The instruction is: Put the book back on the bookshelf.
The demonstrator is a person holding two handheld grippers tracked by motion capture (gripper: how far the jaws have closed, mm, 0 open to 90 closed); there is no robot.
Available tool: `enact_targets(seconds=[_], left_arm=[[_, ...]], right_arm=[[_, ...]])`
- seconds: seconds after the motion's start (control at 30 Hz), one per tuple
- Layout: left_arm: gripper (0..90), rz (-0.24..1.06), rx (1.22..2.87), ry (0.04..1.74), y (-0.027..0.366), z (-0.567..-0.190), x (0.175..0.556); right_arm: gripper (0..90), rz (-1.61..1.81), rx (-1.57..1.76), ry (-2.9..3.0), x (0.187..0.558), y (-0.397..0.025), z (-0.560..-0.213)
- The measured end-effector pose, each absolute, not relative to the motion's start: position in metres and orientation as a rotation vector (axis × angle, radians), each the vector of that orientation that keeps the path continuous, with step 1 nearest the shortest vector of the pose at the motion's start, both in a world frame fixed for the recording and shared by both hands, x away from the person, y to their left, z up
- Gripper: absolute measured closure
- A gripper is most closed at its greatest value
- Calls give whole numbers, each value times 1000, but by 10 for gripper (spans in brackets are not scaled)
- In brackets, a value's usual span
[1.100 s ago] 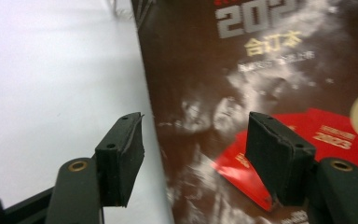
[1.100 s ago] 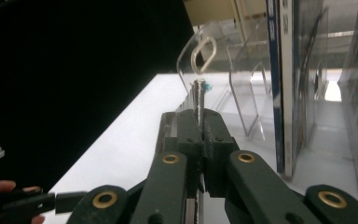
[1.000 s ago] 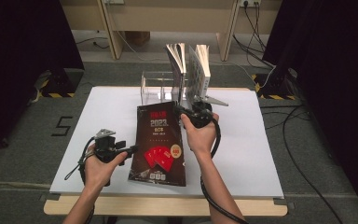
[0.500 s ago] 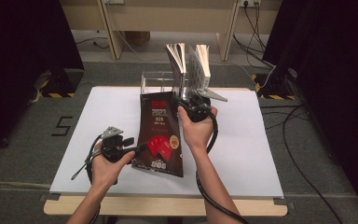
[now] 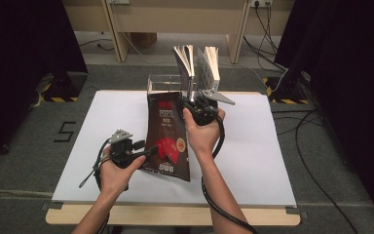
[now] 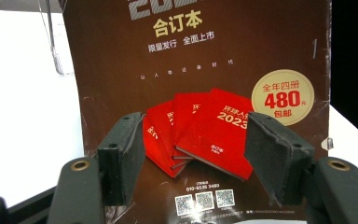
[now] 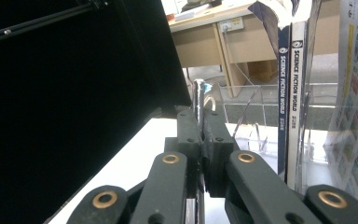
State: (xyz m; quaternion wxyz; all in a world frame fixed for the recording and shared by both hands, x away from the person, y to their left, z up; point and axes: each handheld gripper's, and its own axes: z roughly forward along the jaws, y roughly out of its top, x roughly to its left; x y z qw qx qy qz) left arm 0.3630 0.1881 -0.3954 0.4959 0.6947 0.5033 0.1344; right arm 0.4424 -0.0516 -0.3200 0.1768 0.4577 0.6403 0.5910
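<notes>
On the white table [image 5: 253,161], ringed by dark curtains and grey floor, a clear acrylic rack [image 5: 161,84] at the far edge holds two upright magazines [image 5: 197,61]. My right gripper [image 5: 191,103] is clamped on the top edge of the dark brown magazine [image 5: 168,136], which stands tilted off the table just in front of the rack; in the right gripper view the jaws are pressed together on its thin edge [image 7: 199,109]. My left gripper [image 5: 148,152] sits released at the magazine's lower left, its pads [image 6: 121,156] spread apart before the cover [image 6: 200,70].
</notes>
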Motion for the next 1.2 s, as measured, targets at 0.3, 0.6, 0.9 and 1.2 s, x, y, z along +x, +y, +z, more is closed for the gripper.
enact_targets(seconds=[0.3, 0.6, 0.9, 1.2], left_arm=[[370, 335, 1670, 1218, 189, -394, 363], [370, 346, 1663, 1210, 188, -391, 363], [361, 356, 1653, 1196, 183, -385, 363], [351, 372, 1637, 1190, 179, -378, 365]], right_arm=[[877, 1651, 1259, 1751, 436, -47, -310], [877, 1617, 1228, 1710, 432, -41, -302], [877, 1636, 1217, 1696, 430, -38, -297], [877, 1634, 1203, 1686, 430, -36, -294]])
